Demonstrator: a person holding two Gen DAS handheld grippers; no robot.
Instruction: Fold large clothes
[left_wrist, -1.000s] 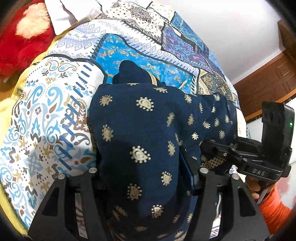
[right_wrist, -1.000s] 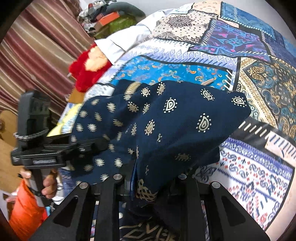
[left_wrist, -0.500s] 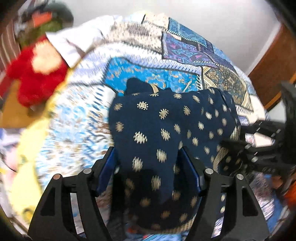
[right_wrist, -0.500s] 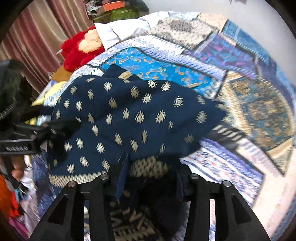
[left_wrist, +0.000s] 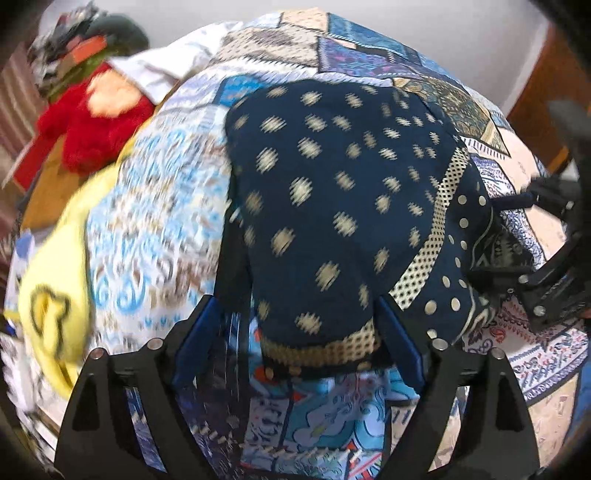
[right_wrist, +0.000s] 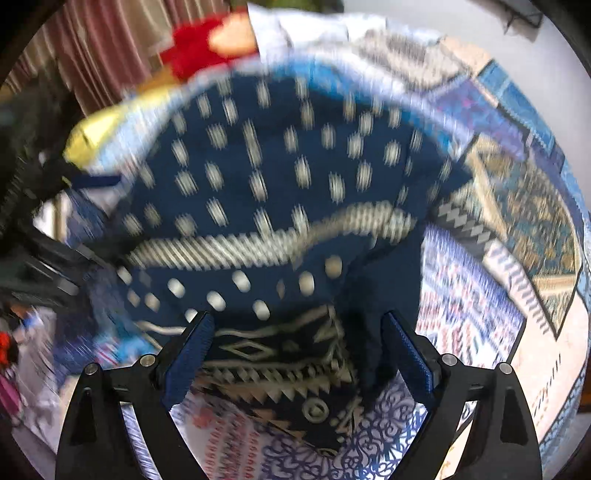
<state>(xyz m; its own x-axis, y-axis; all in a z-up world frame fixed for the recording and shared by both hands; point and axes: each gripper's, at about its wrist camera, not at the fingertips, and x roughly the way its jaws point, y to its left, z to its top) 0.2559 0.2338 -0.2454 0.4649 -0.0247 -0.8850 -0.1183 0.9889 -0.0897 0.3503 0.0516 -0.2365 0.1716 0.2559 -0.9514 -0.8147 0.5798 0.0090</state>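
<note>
A navy garment (left_wrist: 332, 206) with cream motifs and a dotted cream hem lies folded on the patchwork bedspread (left_wrist: 155, 221). My left gripper (left_wrist: 295, 314) hovers over its near hem, jaws opening wide; the cloth lies between the blue pads (left_wrist: 400, 343) without being pressed. The right wrist view shows the same garment (right_wrist: 280, 173), blurred, with its patterned border (right_wrist: 280, 365) nearest. My right gripper (right_wrist: 295, 328) is opening too, the border lying loose between its pads (right_wrist: 406, 354). The right gripper also appears at the right edge of the left view (left_wrist: 546, 266).
A red plush toy (left_wrist: 88, 122) and a white pillow (left_wrist: 166, 70) lie at the head of the bed. A yellow cloth (left_wrist: 55, 295) hangs at the left side. Striped curtains (right_wrist: 103, 55) stand behind. A wooden door (left_wrist: 539, 92) is at the far right.
Both grippers have opened and let go of the navy garment, which dropped flat onto the bedspread. Both hands drew back toward the near edge, so the hem now lies between the fingers.
</note>
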